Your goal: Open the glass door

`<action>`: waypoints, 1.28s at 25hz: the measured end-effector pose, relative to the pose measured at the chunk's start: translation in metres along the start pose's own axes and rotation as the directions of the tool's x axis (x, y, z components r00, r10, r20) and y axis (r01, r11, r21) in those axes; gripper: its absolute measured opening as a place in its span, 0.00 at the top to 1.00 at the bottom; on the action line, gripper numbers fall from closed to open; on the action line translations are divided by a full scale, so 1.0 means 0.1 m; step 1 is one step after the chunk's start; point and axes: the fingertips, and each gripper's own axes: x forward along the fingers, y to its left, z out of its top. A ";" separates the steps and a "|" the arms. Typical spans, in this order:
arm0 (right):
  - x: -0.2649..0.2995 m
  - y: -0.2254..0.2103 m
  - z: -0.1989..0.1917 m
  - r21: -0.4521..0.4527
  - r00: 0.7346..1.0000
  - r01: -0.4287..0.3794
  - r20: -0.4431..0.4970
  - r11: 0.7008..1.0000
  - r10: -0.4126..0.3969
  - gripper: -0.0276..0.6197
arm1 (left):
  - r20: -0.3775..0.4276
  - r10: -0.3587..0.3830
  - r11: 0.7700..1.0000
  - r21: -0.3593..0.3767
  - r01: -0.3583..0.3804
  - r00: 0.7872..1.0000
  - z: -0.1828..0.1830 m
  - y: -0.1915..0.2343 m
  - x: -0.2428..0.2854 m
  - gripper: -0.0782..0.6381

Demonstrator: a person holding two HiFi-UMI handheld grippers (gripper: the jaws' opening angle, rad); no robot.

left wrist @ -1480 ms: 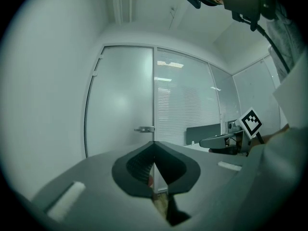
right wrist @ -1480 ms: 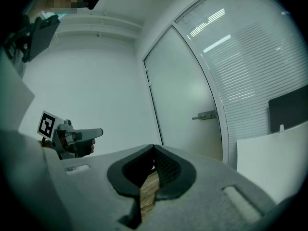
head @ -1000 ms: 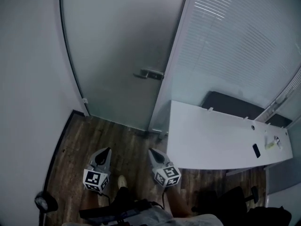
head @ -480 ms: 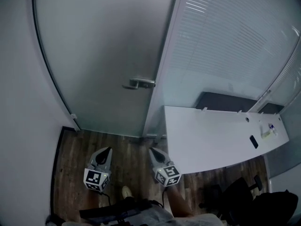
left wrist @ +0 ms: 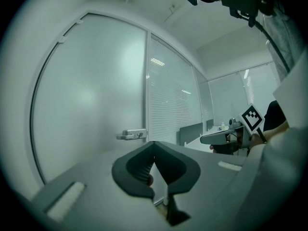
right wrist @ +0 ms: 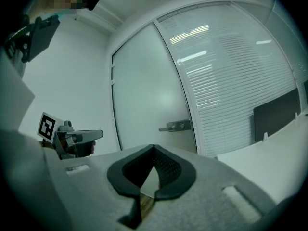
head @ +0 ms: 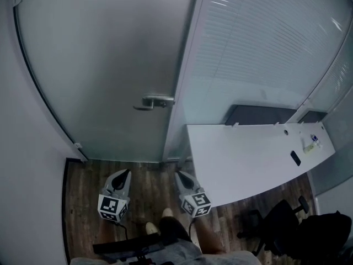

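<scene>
The left gripper [head: 126,173], jaws together on nothing, points at the closed frosted glass door [head: 105,59], whose lever handle [head: 155,101] sits near its right edge, while the right gripper [head: 178,174], jaws likewise together and empty, is held just beside the white desk [head: 248,156].

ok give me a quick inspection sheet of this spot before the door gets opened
surface: dark wood floor
job's things: frosted glass door shut; handle level, untouched
clutter: small items on desk, too small to name; chair beside it
grippers: left gripper and right gripper both shut, empty, well short of the handle
cables: thin lead below left gripper
surroundings: plain wall left of door, glass with blinds right
</scene>
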 end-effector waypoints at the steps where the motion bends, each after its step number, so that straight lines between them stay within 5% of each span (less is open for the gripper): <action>1: 0.03 -0.04 -0.01 0.003 1.000 0.009 0.000 1.000 -0.009 0.95 | -0.003 -0.008 1.000 0.001 0.008 1.000 -0.01 0.02 0.06 0.89; 17: 0.75 -0.86 0.13 0.027 0.997 0.070 -0.013 0.997 -0.070 0.95 | -0.021 -0.030 0.998 0.057 0.031 0.999 0.05 0.53 1.29 0.89; 21: 0.85 -1.00 0.17 0.039 0.997 0.079 -0.019 0.996 -0.078 0.95 | -0.063 -0.024 0.990 0.135 0.032 0.998 -0.02 0.61 1.53 0.89; 26: 1.01 -1.12 0.18 0.042 0.997 0.074 -0.027 0.996 -0.073 0.95 | -0.135 -0.028 0.956 0.284 0.066 0.990 -0.14 0.73 1.82 0.88; 32: 1.10 -1.23 0.22 0.050 0.997 0.074 -0.030 0.996 -0.073 0.95 | -0.173 -0.002 0.879 0.470 0.084 0.985 -0.07 0.83 2.10 0.88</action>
